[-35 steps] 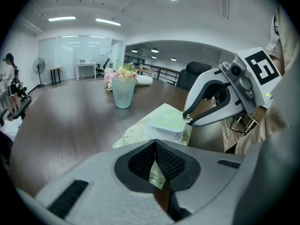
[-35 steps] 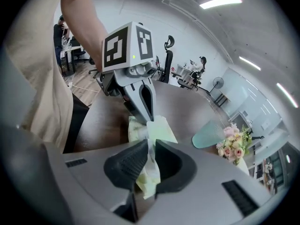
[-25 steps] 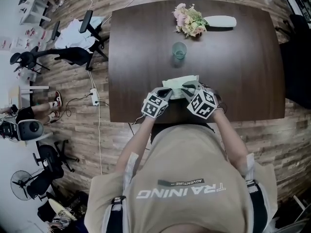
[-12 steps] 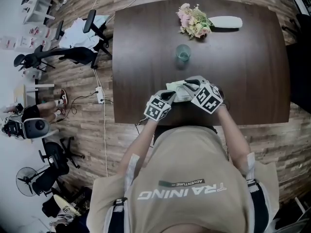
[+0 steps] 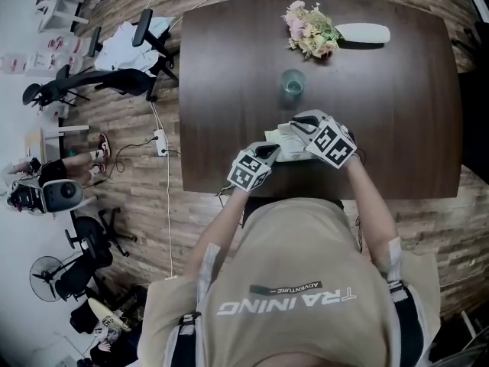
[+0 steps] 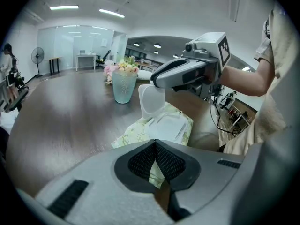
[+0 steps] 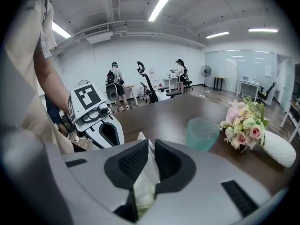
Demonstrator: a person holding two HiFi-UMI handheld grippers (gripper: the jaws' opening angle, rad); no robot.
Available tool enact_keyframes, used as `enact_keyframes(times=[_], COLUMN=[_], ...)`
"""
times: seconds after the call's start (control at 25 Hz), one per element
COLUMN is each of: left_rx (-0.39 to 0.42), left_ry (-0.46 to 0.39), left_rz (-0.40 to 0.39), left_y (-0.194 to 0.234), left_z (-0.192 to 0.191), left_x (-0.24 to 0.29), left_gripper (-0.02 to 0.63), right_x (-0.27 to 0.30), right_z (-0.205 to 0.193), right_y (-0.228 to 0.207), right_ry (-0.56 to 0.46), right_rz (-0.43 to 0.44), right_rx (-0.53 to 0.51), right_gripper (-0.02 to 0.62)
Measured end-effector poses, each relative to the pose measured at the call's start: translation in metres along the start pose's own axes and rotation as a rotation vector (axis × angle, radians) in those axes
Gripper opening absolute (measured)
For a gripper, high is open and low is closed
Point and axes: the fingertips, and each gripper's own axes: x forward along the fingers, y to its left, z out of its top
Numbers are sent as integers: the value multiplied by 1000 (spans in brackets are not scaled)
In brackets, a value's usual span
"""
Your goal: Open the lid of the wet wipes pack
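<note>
From the head, the right tongs [image 5: 299, 125] cover much of the pack [image 5: 281, 147]; in the right gripper view their body hides most.

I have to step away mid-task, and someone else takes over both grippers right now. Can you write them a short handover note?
Left gripper: shut on the near edge of the wet wipes pack, which lies on the table.
Right gripper: jaws closing on the lid, which is between them.
Done: the lid is up off the pack, standing roughly upright.
Left: probably fold the lid fully back, then let go with both grippers.
</note>
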Motion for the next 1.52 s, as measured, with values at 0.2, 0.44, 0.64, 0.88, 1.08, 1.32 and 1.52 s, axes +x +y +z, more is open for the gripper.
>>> enact_keyframes(times=[0.2,0.44,0.64,0.88,1.08,1.32,1.52], left_rx=[-18,-29,-49,-56,-73,-76,-57], left_ry=[4,18,19,34,24,15,16], left_rz=[-2,-6,3,4,15,18,4], left_y=[1,0,1,2,1,3,3], left_z=[0,-2,-2,-1,-1,-3,-3], left_x=[2,0,2,1,2,1,1], left_gripper=[9,9,9,9,9,9,9], right_x=[10,21,30,37,47,55,56], right_z=[-1,-5,-11,-15,-30,-43,-45], right_y=[-12,-18,-26,-31,-35,-36,-35], right_ry=[5,33,39,27,54,53,63], right_rz=[6,37,62,113,164,187,146], right_rx=[-3,7,11,11,34,128,103], right_gripper=[47,48,48,48,48,48,48])
